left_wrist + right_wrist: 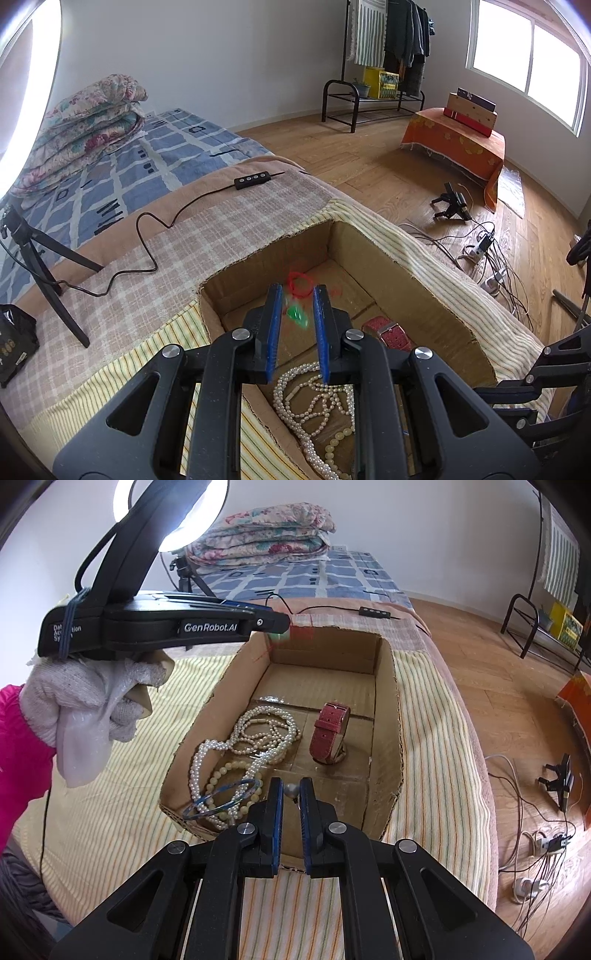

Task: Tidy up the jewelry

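Observation:
An open cardboard box (424, 291) (388, 716) sits on a striped cloth. Inside lie pearl necklaces (314, 402) (255, 734), a red watch strap (388, 332) (330, 731) and a blue bangle (221, 797). My left gripper (297, 295) hangs open over the box; a blurred red and green trinket (299, 299) is in the air between its fingertips, falling free. It also shows as a blur at the left gripper's tip in the right wrist view (291, 633). My right gripper (291, 790) is shut on a small grey pearl earring (291, 791) above the box's near end.
The box rests on a bed with a checked blanket (147, 251). A black cable with a remote (253, 181) lies on it, and a tripod (44, 266) stands at the left. A ring light (184, 513) shines above. Cables and a power strip (491, 258) lie on the wooden floor.

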A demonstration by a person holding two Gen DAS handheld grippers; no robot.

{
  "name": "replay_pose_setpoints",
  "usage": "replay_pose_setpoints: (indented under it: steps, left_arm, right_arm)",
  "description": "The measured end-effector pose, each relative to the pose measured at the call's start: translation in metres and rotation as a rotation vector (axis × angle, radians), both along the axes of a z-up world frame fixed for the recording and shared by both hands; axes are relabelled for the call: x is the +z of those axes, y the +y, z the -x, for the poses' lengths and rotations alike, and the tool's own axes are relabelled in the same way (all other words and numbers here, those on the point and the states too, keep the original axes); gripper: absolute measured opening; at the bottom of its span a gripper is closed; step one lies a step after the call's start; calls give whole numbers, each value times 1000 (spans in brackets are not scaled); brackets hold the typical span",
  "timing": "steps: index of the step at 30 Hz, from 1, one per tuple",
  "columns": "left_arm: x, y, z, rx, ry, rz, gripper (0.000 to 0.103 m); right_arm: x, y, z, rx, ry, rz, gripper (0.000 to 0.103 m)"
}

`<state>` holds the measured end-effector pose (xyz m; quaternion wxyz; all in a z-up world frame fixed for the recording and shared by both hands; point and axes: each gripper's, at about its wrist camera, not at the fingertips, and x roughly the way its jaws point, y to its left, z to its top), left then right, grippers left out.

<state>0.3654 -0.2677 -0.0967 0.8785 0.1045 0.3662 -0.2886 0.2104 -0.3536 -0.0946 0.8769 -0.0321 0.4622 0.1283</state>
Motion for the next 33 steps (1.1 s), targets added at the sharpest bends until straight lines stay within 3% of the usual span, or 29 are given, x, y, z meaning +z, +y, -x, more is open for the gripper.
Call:
replay_pose_setpoints:
  steps: [2,3,4,10,13,19,33]
  left_arm:
    - [3,1,0,5,-3,1,21]
    - [5,2,1,8,-6,3,34]
    - [7,3,2,11,-11,7,44]
    - [21,9,10,21,-39,22,44]
    - [31,14,16,27,-49,35,44]
    - [56,30,31,44,-84,50,44]
    - [122,82,95,87,-197,101,44]
  right_arm:
    - [1,2,0,5,-5,7,25]
    - [2,3,1,8,-11,10,33]
    - [3,4,2,8,-18,12,35]
    - [10,7,5,5,-35,17,35]
    - [15,9,8,-3,-49,20,45]
    - [31,14,17,-9,-81,9,46]
    - [73,27,50,-51,-172,16,54]
